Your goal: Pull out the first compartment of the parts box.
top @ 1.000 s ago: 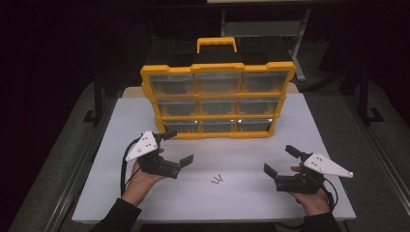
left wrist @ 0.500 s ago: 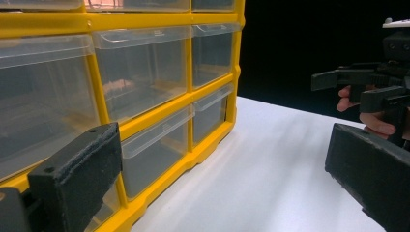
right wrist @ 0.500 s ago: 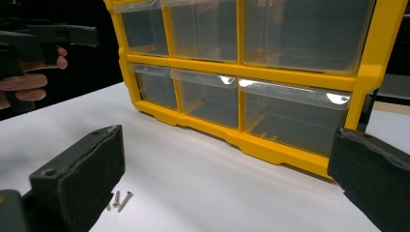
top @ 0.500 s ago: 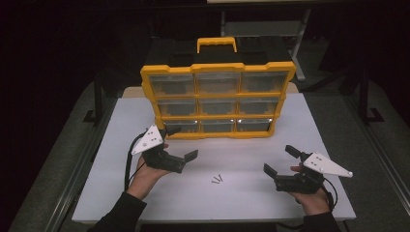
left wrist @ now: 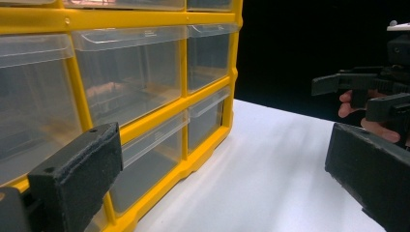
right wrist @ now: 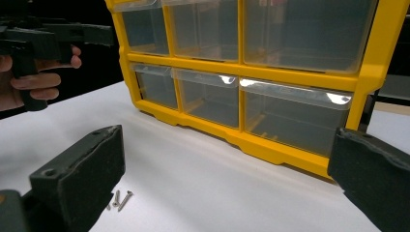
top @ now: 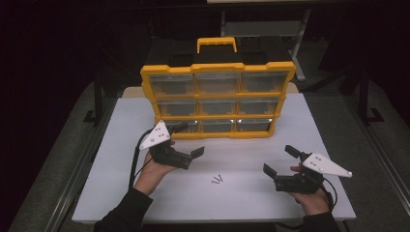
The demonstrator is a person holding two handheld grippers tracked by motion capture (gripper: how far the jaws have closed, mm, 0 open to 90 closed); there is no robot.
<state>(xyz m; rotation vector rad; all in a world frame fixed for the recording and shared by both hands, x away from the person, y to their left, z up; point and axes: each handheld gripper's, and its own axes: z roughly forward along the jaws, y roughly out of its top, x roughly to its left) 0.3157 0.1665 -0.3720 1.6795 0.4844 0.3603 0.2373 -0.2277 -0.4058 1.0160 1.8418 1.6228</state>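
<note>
You are holding your left gripper (top: 186,141) just beside the bottom-left drawer (top: 179,126) of the yellow organizer (top: 218,99), jaws spread wide and gripping nothing — the nearest work in hand looks to be that drawer, and judging by its front sitting flush, it is not yet pulled. Your right gripper (top: 279,161) is hovering over the white table (top: 338,145), jaws likewise wide apart and empty. The small screws (top: 217,180) are lying loose on the table between your hands, untouched, so nearly everything seems left to do. No brand, label or writing is showing legibly on the organizer — none that I can read.
</note>
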